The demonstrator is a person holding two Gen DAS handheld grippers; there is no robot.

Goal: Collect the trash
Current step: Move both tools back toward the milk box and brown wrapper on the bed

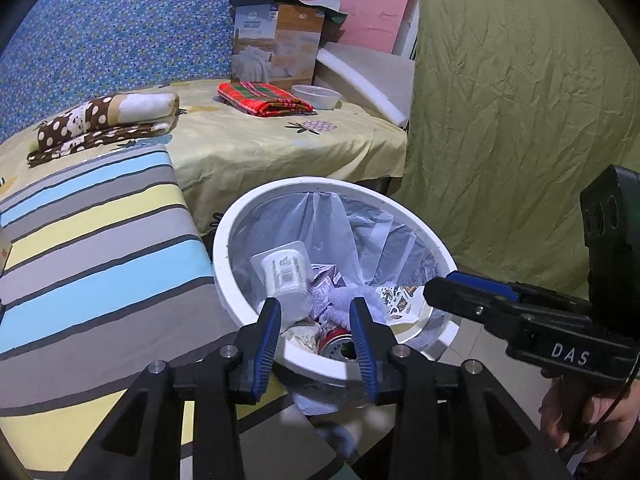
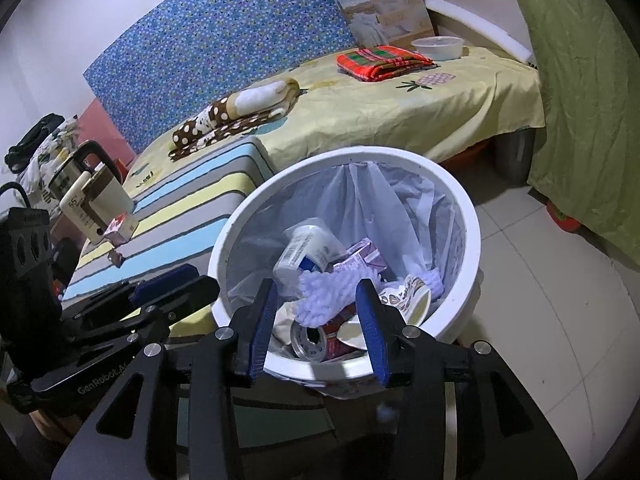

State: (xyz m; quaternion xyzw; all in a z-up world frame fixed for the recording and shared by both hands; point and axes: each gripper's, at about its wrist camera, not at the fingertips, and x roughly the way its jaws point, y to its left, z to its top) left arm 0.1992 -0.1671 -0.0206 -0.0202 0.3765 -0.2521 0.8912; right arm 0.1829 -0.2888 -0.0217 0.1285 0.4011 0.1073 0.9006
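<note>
The bin (image 2: 460, 216) already held a can (image 2: 310, 340), carton (image 2: 360, 260) and yogurt cup (image 2: 308, 250). Both the left gripper (image 1: 316, 320) and right gripper (image 2: 320, 304) hung over it, fingers spread and empty. A small wrapper (image 2: 116, 258) on the striped cushion (image 2: 192, 216) probably remained.

Black grippers (image 1: 316, 320), blue-padded jaws, silver screws

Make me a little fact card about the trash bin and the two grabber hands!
bin: white bin, clear bag liner
inside: white cup, can, purple carton, fluffy lilac cloth, patterned paper cup
left gripper: open, empty, over bin
right gripper: open, empty, over bin
beside bin: striped cushion
</note>
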